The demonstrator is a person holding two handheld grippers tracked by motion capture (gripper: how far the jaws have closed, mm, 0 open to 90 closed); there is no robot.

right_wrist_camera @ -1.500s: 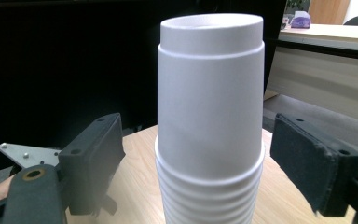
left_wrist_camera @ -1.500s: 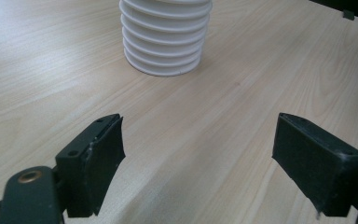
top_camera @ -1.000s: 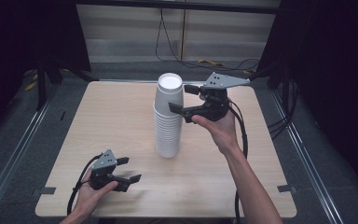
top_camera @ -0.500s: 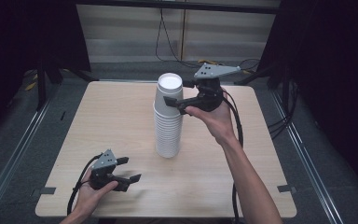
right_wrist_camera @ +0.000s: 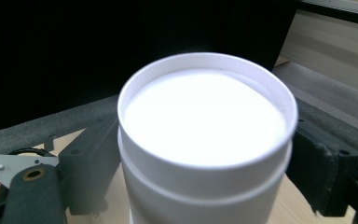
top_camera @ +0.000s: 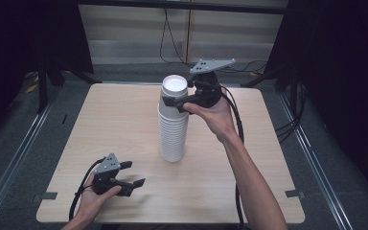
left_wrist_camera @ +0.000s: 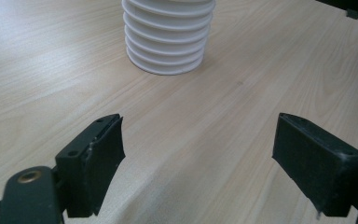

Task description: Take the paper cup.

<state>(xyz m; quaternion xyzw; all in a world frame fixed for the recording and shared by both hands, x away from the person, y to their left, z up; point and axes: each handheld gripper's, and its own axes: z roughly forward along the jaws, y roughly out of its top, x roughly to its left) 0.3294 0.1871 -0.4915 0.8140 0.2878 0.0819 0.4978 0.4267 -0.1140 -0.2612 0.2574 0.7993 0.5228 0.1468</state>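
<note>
A tall stack of white paper cups [top_camera: 173,129] stands upside down at the middle of the wooden table [top_camera: 110,120]; its lowest cups [left_wrist_camera: 168,42] lie ahead of my left gripper. My right gripper [top_camera: 176,93] is held level at the top of the stack, one jaw on each side of the top cup [right_wrist_camera: 205,116]. Both pads [right_wrist_camera: 91,168] lie close against the cup's wall; I cannot tell whether they press on it. My left gripper [top_camera: 135,173] rests on the table at the front left, open [left_wrist_camera: 198,140], with nothing between its jaws.
A black cable [top_camera: 237,129] trails from the right gripper along the forearm. Bare tabletop lies between the left gripper and the stack. Dark floor with metal rails [top_camera: 19,153] flanks the table, and cables [top_camera: 172,43] lie behind it.
My right gripper has moved left and a little up, from beside the upper stack to around the top cup. The left gripper has stayed put.
</note>
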